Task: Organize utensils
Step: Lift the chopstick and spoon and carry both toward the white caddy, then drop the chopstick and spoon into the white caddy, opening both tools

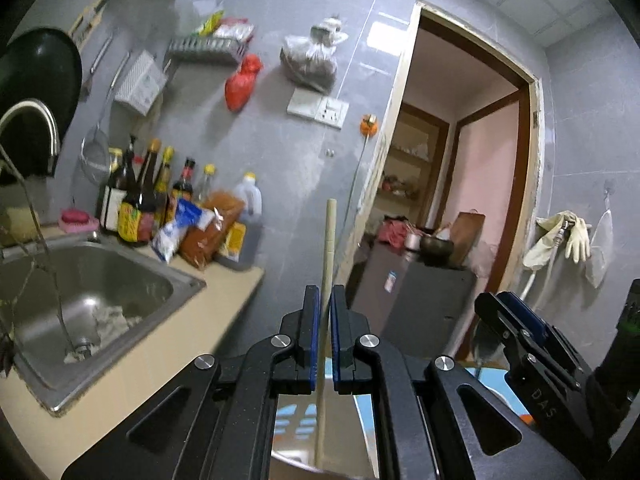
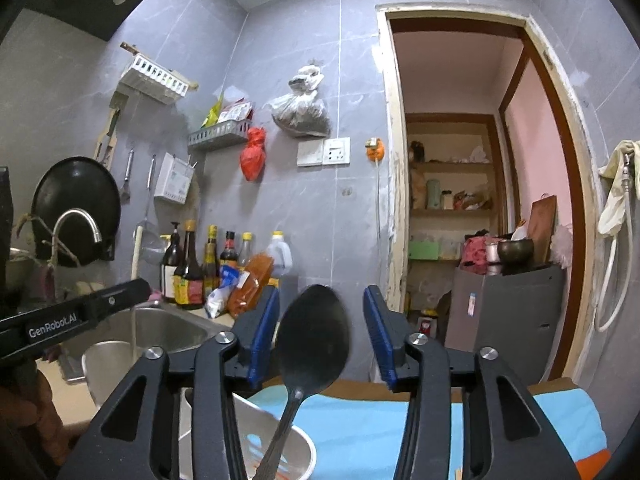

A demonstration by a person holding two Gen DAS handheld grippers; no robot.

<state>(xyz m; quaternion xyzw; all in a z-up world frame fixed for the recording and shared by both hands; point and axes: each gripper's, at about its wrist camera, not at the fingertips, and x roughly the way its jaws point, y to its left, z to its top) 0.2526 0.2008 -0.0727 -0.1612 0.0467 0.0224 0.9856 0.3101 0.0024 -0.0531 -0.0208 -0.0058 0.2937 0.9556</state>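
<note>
My left gripper [image 1: 326,300] is clamped on a pale wooden chopstick [image 1: 329,248], which stands nearly upright between the blue pads and runs down into the steel bowl [image 1: 340,432] below. My right gripper [image 2: 320,316] is spread wide, its pads clear on both sides of a dark metal spoon [image 2: 314,344] whose bowl stands up between them while its handle slants down into a second steel bowl [image 2: 296,452] on the blue cloth [image 2: 360,420]. To the left, the counter edge [image 1: 224,320] borders the sink [image 1: 100,284], with sauce bottles [image 1: 140,200] and packets crowded behind it. The doorway [image 2: 460,200] opens on the right.
</note>
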